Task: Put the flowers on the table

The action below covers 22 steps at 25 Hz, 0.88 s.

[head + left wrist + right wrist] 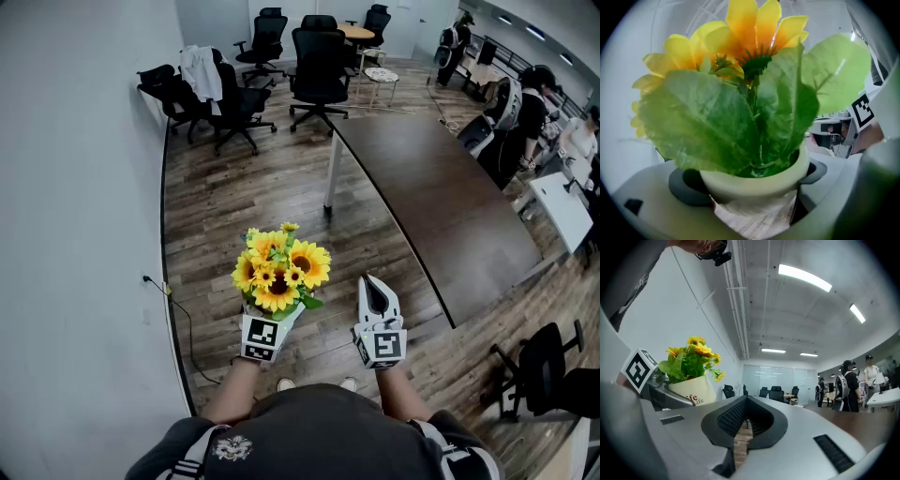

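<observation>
Left gripper (270,317) clamped on flowerpot (757,180), right gripper (369,284) together; table (441,197) ahead, chairs (319,70) beyond.

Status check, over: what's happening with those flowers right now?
Left gripper shut on flower pot. Right gripper shut, empty. Pot not yet on table. Nothing seen blocking.

I see a yellow sunflower bunch (279,267) w/ orange-brown centres and broad green leaves (708,122), in a cream round pot (754,180) w/ red lettering. Right gripper (371,281): pale grey shell, blk ribbed pads, blk-and-wht square markers. Long dark brown table (441,197); grey-brown wood-plank floor (234,197); blk office chairs (319,66).
</observation>
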Motion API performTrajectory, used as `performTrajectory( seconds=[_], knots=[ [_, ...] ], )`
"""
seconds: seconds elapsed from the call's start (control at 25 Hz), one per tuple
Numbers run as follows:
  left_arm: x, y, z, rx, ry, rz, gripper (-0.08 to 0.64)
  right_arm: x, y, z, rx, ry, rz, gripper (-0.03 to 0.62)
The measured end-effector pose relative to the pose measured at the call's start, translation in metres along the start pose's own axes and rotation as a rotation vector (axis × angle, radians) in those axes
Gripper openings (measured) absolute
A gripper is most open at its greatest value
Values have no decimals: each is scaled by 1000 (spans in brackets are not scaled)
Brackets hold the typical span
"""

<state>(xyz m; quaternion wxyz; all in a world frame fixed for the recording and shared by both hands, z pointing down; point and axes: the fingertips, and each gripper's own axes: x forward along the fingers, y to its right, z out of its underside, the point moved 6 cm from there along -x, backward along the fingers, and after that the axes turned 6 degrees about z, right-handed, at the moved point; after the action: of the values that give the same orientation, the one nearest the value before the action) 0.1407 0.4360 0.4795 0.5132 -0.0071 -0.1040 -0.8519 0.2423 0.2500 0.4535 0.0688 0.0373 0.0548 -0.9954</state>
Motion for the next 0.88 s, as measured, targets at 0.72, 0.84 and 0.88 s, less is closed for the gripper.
performTrajectory(
  seconds=[0.72,0.84,0.88],
  knots=[
    [-12,-14,7,-3,-14,51,540,-4,-23,1,63,33,82,23],
    [-9,-13,4,-2,-5,76,540,-5,-21,0,59,22,106,24],
    [-8,-11,3,0,-1,86,540,-6,-21,0,58,19,110,25]
  ],
)
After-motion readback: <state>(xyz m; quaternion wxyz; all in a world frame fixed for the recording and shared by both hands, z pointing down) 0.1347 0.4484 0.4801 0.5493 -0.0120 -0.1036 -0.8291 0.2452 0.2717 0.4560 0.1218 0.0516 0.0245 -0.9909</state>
